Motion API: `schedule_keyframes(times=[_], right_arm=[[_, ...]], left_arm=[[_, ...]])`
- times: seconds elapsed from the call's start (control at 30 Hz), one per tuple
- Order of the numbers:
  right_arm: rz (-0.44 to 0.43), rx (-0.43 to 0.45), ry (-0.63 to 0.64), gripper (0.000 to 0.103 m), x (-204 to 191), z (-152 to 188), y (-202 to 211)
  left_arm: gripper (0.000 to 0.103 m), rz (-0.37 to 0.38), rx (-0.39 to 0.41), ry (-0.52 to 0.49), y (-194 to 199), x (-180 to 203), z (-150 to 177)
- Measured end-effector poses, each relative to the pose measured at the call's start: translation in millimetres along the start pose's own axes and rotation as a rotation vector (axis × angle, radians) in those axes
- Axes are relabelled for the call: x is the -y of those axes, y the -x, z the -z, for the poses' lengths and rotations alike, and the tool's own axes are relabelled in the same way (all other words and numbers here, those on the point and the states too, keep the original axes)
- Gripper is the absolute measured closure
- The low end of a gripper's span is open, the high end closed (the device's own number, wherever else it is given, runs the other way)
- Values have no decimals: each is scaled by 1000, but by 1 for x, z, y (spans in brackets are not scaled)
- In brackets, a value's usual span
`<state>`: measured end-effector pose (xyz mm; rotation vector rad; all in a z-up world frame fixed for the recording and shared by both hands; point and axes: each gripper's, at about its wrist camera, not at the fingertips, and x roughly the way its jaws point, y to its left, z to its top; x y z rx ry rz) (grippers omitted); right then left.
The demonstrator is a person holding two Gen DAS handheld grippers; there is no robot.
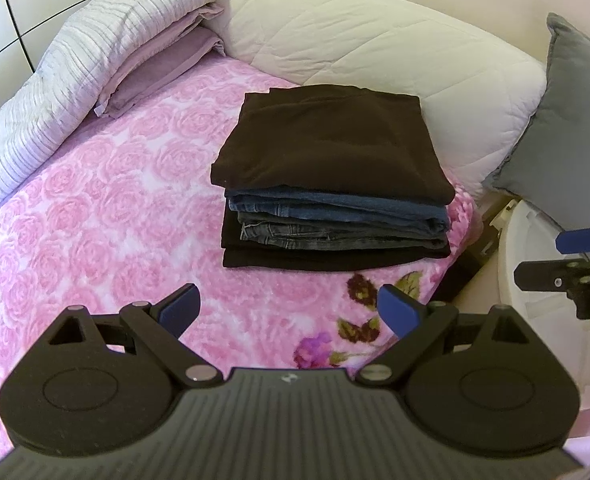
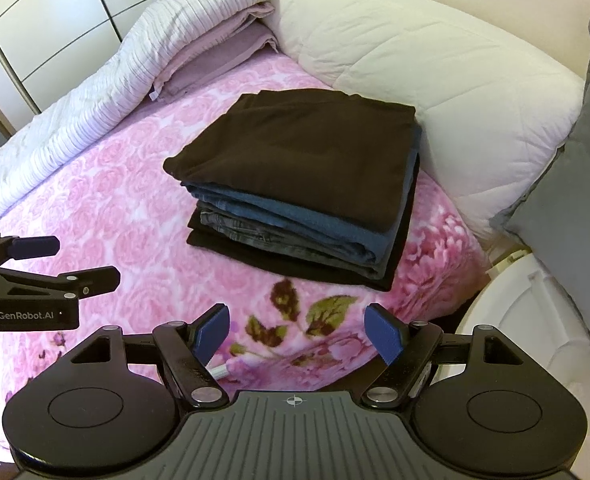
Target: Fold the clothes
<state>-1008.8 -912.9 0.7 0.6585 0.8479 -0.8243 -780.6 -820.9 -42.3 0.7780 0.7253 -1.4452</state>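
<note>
Nearest, the left claw (image 1: 289, 310) and the right claw (image 2: 297, 332) both stand released, blue pads spread wide and gripping nothing, hovering above the pink rose-patterned blanket (image 1: 107, 208) on the bed. Further on, the stack of folded clothes (image 1: 331, 184) rests on that blanket (dark brown piece on top, blue and grey jeans beneath, black at the bottom), well apart from both claws. Beyond it lie a cream quilted duvet (image 1: 375, 36), a grey cushion (image 1: 567, 120) and striped white bedding (image 1: 75, 72).
</note>
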Motion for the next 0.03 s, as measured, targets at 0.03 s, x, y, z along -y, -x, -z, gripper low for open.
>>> schedule_keyframes(times=[0.03], right_arm=[[0,1,0,25,0,0,0]], left_arm=[[9,-2,8,0,1,1,0]])
